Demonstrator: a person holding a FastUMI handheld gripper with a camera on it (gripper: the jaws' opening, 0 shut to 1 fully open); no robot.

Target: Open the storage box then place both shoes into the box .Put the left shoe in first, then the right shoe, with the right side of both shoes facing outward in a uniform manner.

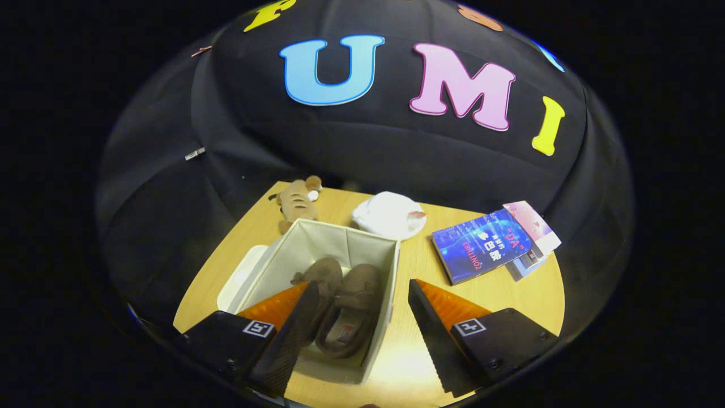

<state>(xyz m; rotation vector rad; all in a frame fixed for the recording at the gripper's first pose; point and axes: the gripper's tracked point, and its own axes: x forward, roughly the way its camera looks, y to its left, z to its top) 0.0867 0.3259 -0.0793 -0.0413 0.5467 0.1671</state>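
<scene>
Storage box: the open fabric storage box [317,266] stands on the wooden table [498,294], its lid [241,275] lying at its 9 o'clock side.
Shoes: both brown shoes [345,309] lie side by side inside the box; which side faces outward I cannot tell.
Gripper: the gripper [359,328] hangs above the box, fingers spread wide, holding nothing.
Progress: opening and both placements look done; probably only pulling away remains.
Bystanders: plush toy [297,204] at 11 o'clock, white bundle [388,214] at 12, books [490,243] at 2.
</scene>
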